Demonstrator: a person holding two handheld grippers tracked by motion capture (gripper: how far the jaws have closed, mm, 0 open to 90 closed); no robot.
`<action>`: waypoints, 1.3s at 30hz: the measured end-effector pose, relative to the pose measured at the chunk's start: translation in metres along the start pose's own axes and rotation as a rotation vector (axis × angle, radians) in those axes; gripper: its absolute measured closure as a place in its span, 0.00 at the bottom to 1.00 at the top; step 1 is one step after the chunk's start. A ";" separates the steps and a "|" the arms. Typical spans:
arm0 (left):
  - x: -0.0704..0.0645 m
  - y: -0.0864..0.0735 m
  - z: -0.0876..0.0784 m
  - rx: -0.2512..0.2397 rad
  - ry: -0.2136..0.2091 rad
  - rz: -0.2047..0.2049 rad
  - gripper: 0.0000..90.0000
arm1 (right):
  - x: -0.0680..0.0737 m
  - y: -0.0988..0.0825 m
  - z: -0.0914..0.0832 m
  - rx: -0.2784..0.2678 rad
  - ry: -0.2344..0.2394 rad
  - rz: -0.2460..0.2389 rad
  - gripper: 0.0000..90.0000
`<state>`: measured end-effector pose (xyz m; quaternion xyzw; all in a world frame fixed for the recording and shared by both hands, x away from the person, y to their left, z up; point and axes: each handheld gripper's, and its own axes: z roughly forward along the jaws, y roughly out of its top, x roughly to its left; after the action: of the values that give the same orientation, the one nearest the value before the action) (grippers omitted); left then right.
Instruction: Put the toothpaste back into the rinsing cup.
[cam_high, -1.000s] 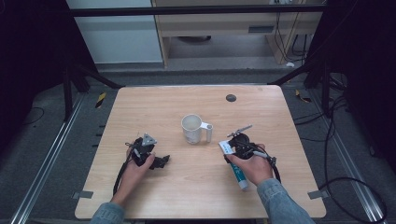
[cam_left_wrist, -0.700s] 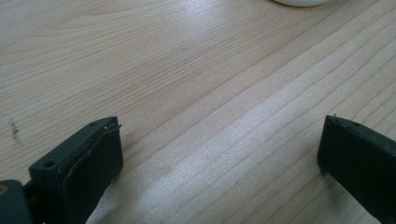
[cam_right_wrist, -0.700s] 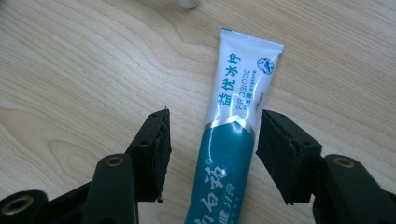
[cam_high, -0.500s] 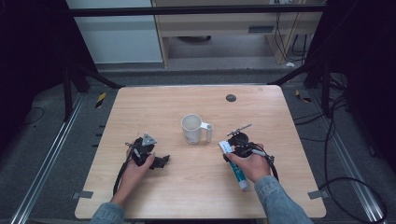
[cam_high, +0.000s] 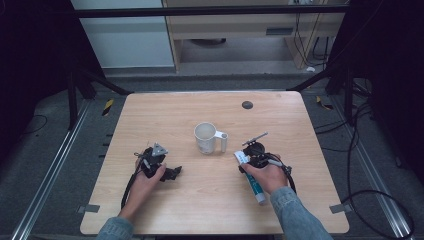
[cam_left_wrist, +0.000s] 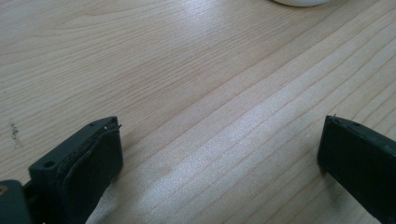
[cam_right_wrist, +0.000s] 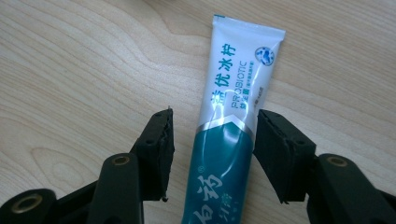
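Between our right gripper (cam_right_wrist: 212, 140)'s black jaws lies the white-and-teal toothpaste tube (cam_right_wrist: 233, 126), flat on the pale wooden table (cam_high: 165, 115) beside the white mug (cam_high: 206, 137). Those jaws have just been closing around it; one pad touches, the other stands clear, so the pick-up seems imminent. Our left gripper (cam_left_wrist: 219, 158) rests open, holding nothing.

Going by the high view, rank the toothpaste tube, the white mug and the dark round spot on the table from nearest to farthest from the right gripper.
1. toothpaste tube: between the jaws of the right gripper, lying on the table toward the person.
2. white mug: to the gripper's left, near the table's middle.
3. dark round spot: beyond the mug, near the table's far edge.
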<state>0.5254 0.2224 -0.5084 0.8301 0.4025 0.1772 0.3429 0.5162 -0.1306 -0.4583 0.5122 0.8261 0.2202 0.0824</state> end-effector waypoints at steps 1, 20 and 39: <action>0.000 0.000 0.000 0.000 0.000 0.000 0.00 | 0.000 0.001 0.002 0.004 -0.002 0.001 0.53; 0.000 0.000 0.000 -0.001 0.000 -0.001 0.00 | -0.006 0.002 0.015 0.047 -0.029 0.001 0.54; 0.000 0.000 0.000 -0.001 -0.001 0.000 0.00 | -0.002 0.004 0.018 0.062 -0.057 0.004 0.59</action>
<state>0.5255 0.2224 -0.5085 0.8300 0.4024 0.1771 0.3433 0.5269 -0.1253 -0.4723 0.5224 0.8287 0.1799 0.0897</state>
